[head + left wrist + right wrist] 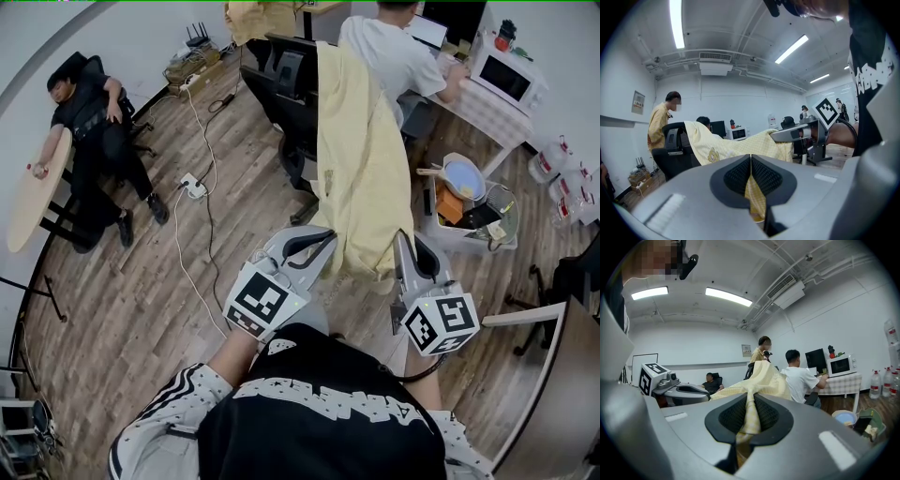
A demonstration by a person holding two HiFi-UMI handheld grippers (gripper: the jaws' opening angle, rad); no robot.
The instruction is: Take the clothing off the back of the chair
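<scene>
Wood-plank floor (141, 281) runs under black office chair (291, 112).

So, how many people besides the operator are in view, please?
3: one reclining at left, one in white seated at the desk, one in yellow standing beyond the draped chair. Others may be hidden.

The head view looks steeply down at the wood-plank floor (141, 281). Both gripper views look level along their jaws; all share the pale yellow checked garment (361, 178).

Left claw (751, 158) tight on yellow clothing (723, 146), far end seemingly over a black chair back (671, 140).
</scene>
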